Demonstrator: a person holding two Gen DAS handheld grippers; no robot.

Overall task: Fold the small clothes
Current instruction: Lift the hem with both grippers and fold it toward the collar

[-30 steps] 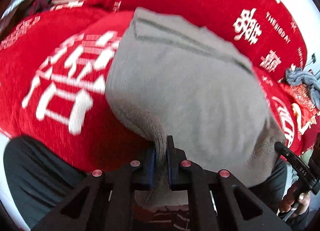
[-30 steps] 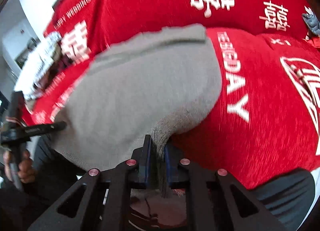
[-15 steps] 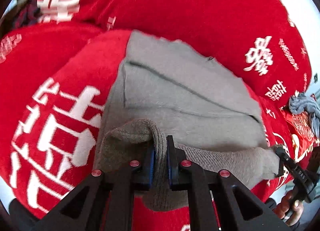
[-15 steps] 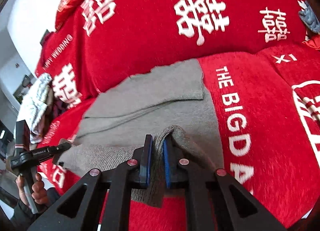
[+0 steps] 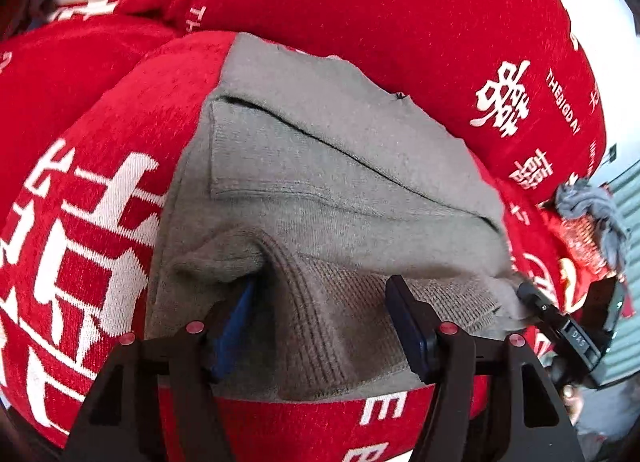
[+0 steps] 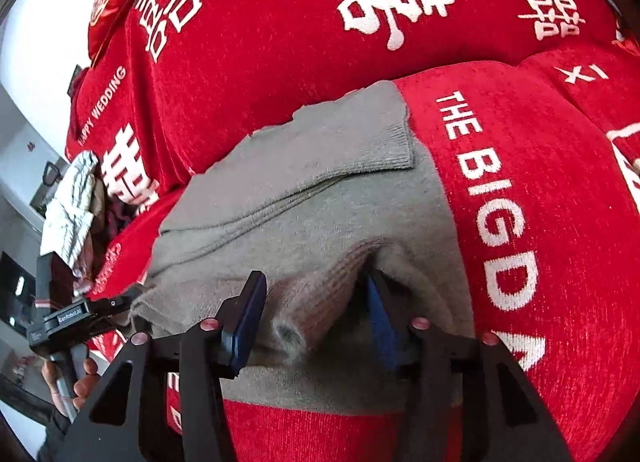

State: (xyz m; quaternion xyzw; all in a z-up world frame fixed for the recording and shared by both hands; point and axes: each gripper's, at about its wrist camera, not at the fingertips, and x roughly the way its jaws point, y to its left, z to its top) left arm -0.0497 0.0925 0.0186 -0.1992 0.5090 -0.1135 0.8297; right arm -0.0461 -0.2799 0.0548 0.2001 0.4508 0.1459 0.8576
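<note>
The grey knit garment [image 5: 340,198] lies folded on the red cover [image 5: 400,22] printed with white characters and lettering, its ribbed hem doubled over toward the cameras. The left gripper [image 5: 320,322] has just been opening; its jaws now stand apart with the ribbed fold between them, the left pad against a ridge of cloth, the right pad clear of it. The right gripper [image 6: 316,314] has likewise just been opening and straddles a raised hump of the hem without pinching it. A crumpled grey cloth [image 5: 592,214] rests farther off at the cover's right edge. A hand [image 6: 76,382] grips the other tool's handle.
</note>
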